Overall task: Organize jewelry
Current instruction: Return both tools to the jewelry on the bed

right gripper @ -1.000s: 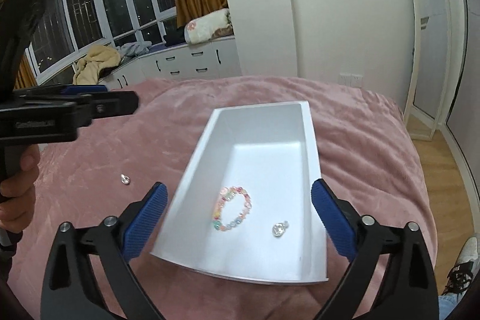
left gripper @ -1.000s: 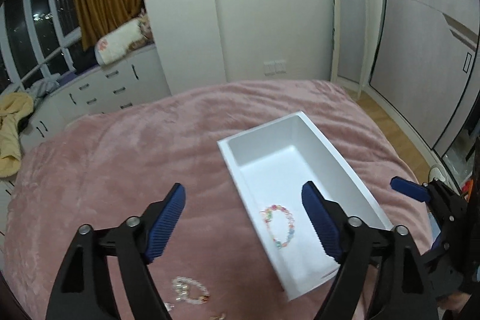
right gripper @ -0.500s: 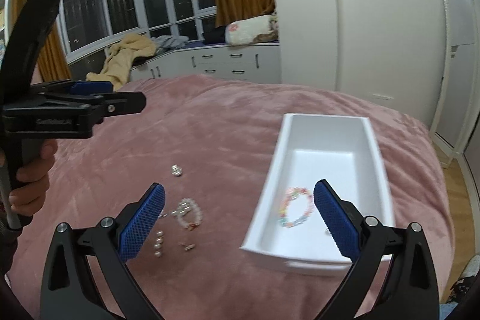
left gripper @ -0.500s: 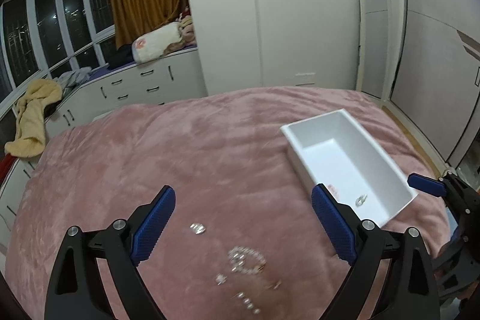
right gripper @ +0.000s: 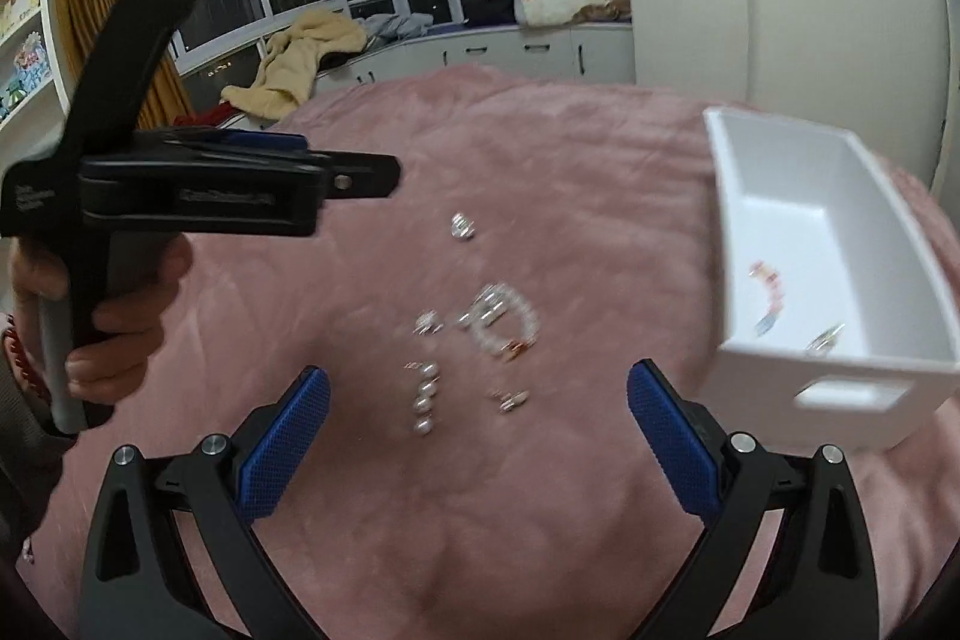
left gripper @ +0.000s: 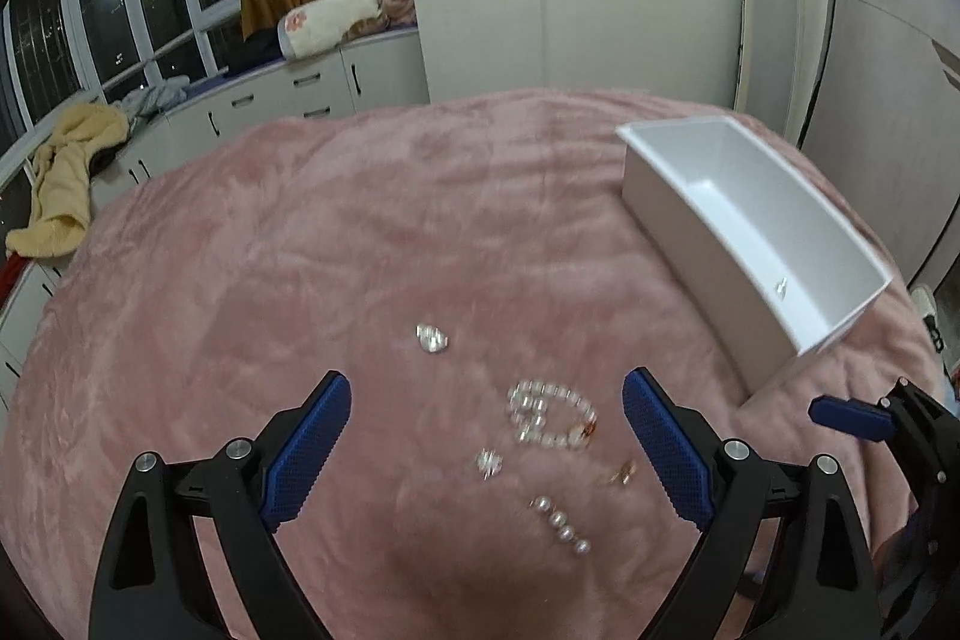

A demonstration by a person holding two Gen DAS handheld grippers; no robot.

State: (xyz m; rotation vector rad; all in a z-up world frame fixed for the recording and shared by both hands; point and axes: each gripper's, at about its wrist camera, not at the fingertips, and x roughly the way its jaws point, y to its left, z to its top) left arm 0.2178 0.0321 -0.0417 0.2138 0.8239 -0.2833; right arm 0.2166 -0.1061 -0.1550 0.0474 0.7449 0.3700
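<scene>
Both tongs spread, empty; pearl bracelet (left gripper: 549, 415) (beaded loop) on plush pink blanket (left gripper: 300, 250).

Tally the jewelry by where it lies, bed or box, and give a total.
On the pink blanket: 5 (silver piece, pearl bracelet, small silver piece, gold piece, pearl strand)
In the white box: 2 (colourful bracelet, silver piece)
Total: 7
</scene>
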